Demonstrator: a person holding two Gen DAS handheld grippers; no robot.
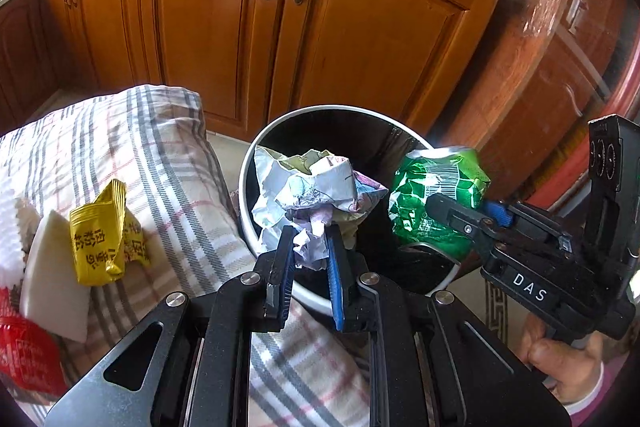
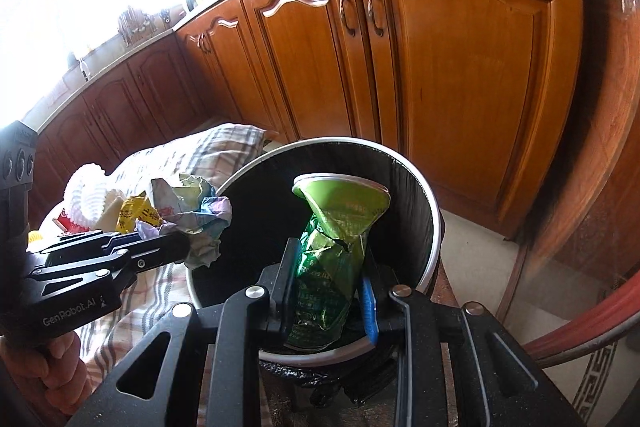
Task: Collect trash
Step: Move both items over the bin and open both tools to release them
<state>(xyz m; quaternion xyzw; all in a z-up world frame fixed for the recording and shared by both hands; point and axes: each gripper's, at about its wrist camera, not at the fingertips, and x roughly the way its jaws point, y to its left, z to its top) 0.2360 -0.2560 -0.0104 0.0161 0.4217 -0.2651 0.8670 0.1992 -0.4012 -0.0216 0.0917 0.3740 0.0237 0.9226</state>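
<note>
At frame centre, crumpled paper is clamped by the left gripper above the bin, presumably for dropping. A crushed green can, clamped by the right gripper, is held over the opening.

We are wearing a pink sleeve, showing at lower right. Our left gripper is showing black linkages, silver screws and blue pads; our right gripper is showing likewise, lettered "DAS" in white.
</note>
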